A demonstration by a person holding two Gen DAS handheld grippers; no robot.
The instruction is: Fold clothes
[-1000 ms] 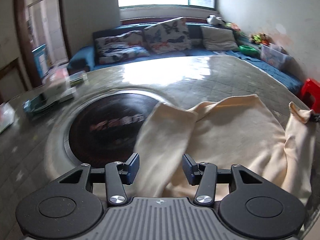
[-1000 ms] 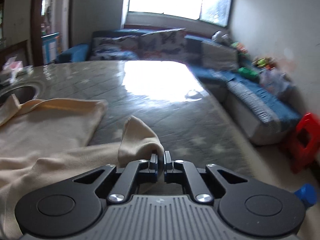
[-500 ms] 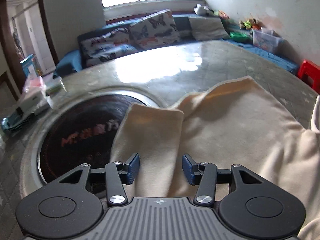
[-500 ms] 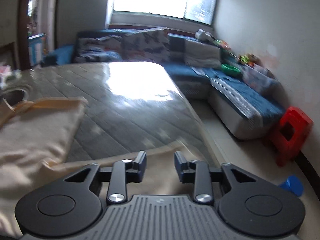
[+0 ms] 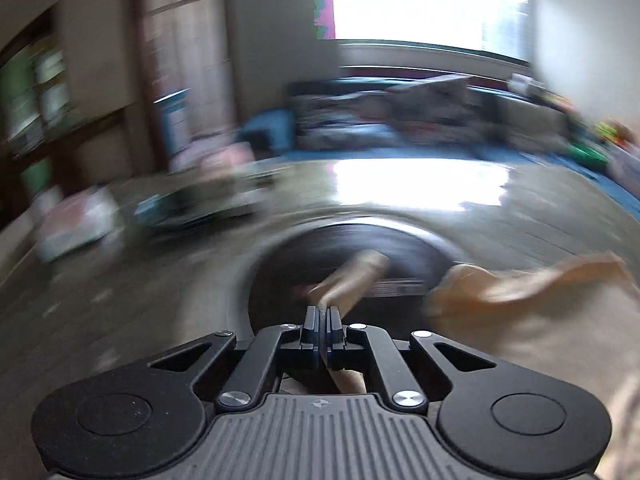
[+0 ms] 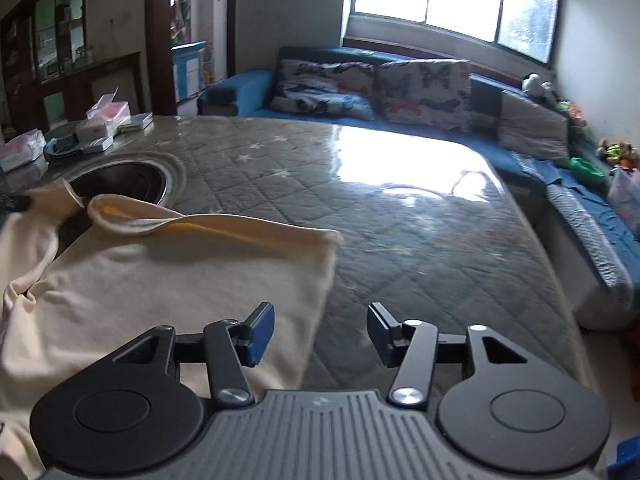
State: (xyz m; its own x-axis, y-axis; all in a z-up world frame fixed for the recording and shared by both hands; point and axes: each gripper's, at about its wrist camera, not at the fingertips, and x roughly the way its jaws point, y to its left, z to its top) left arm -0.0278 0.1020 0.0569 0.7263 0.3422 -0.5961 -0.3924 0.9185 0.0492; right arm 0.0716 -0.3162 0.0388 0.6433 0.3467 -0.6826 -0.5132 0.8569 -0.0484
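A cream garment point(image 6: 168, 280) lies spread on the quilted table point(image 6: 400, 208), its neckline toward the round dark inset point(image 6: 120, 184). In the blurred left wrist view my left gripper point(image 5: 321, 316) is shut on a sleeve end of the garment point(image 5: 352, 276), held above the dark inset point(image 5: 360, 248); the rest of the cloth point(image 5: 520, 300) trails to the right. My right gripper point(image 6: 320, 330) is open and empty, hovering over the garment's right edge.
Boxes and packets point(image 6: 96, 124) sit at the table's far left. A blue sofa with butterfly cushions point(image 6: 380, 84) runs behind the table and along the right side. The table's right edge drops to the floor.
My left gripper has shut on the sleeve and swung left, lifting it. My right gripper let go of the other sleeve half a second ago, opened wider and shifted over the garment.
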